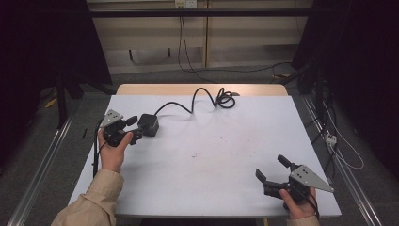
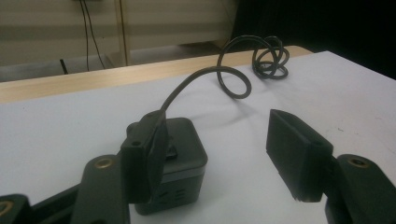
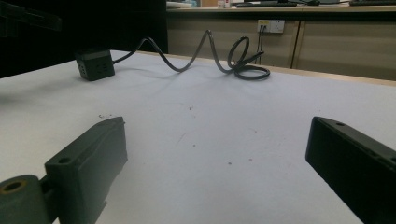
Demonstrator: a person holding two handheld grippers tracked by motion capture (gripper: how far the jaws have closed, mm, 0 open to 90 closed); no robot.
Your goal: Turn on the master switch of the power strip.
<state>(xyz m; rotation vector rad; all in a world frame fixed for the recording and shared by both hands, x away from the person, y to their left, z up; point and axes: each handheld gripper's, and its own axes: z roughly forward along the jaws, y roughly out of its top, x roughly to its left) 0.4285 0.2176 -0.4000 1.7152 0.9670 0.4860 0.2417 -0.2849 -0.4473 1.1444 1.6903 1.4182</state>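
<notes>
While the left gripper (image 1: 135, 128) lies at the left edge of the white table (image 1: 211, 155), its jaws stand apart on either side of a black power cube (image 1: 148, 125); in the left gripper view one jaw overlaps the cube's (image 2: 184, 158) near face and the other is clear of it, with no grip visible. The cube rests upright on the table's far left part. Its black cord (image 1: 200, 99) loops toward the far edge and ends in a coil (image 3: 245, 63). The right gripper (image 1: 273, 170), held near the front right corner, is open with nothing between its jaws.
</notes>
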